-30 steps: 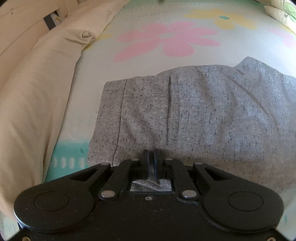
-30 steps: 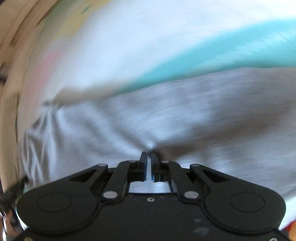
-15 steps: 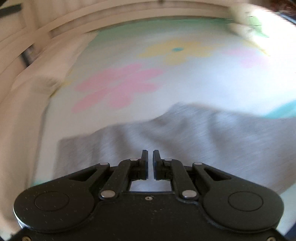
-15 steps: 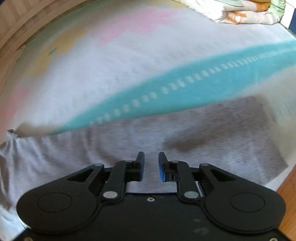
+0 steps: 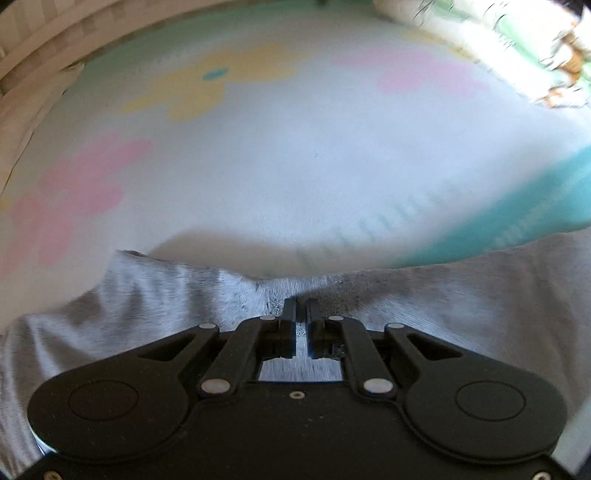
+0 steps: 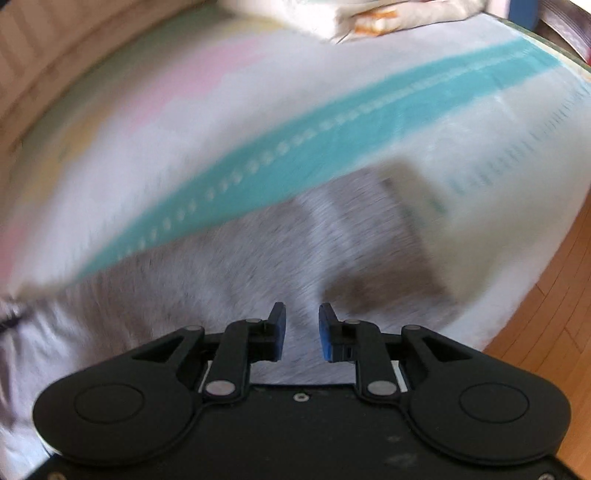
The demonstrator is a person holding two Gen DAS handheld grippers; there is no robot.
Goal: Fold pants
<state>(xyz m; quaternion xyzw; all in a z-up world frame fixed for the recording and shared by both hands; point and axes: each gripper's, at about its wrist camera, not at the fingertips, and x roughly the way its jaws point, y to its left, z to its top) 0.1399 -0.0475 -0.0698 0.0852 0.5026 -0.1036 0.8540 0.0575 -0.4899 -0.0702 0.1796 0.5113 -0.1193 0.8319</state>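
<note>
**Grippers let go of grey pants as fold lands on flowered bed**

The grey pants (image 5: 155, 295) lie across the lower half of the left wrist view, spread on a bed sheet (image 5: 280, 177) printed with pink and yellow flowers and a teal band. A second ago the left gripper (image 5: 301, 308) had a pinch of grey cloth between its fingers, and the garment filled the middle of its frame; now the fabric's far edge runs just ahead of the fingertips and the flowers have slid to the upper left. Its jaws stand only a narrow slit apart, with grey cloth showing through the gap; blur hides whether they are gripping it or merely hovering over it.

In the right wrist view the right gripper (image 6: 302, 314), shut tight on the fabric a second ago, is opening, its blue pads (image 6: 279, 328) clear of the cloth and nothing between them. The pants (image 6: 207, 280) sit below it, their end reaching toward the lower right where the bed meets a wooden floor (image 6: 546, 325). Folded bedding (image 6: 369, 14) rests at the top of the frame.

The release suggests one fold has been laid down, and both hands appear to be shifting toward a fresh hold.
</note>
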